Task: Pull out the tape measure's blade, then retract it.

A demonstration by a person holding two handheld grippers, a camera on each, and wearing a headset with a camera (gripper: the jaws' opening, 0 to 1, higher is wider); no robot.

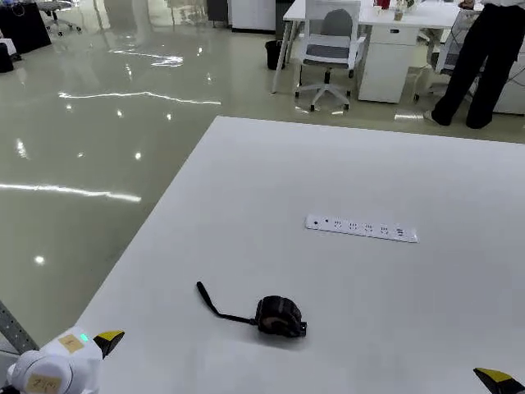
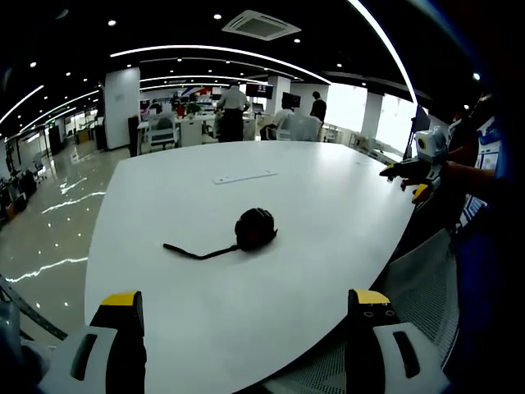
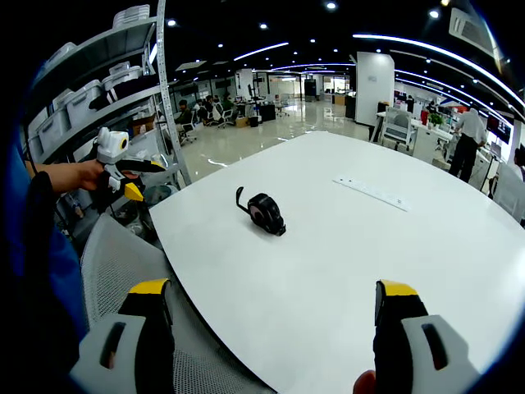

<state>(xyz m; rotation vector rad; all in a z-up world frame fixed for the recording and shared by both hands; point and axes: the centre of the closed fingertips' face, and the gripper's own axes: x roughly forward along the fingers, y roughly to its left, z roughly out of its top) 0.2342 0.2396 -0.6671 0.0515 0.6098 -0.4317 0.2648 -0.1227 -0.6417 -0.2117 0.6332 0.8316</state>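
The tape measure (image 1: 280,317) lies on the table (image 1: 246,180) toward its near edge, its strap (image 1: 209,300) trailing off to the left of the case. The power strip (image 1: 361,228) lies flat farther back and a little to the right, well apart from it. The left gripper (image 2: 246,298) hangs by the table's near left edge and the right gripper (image 3: 273,288) by the near edge to the right, with the tape measure ahead of and between them, touching neither. Beyond the far edge, across open floor, a chair (image 1: 328,49) stands at a desk (image 1: 385,16), with a person (image 1: 484,57) standing to its right.
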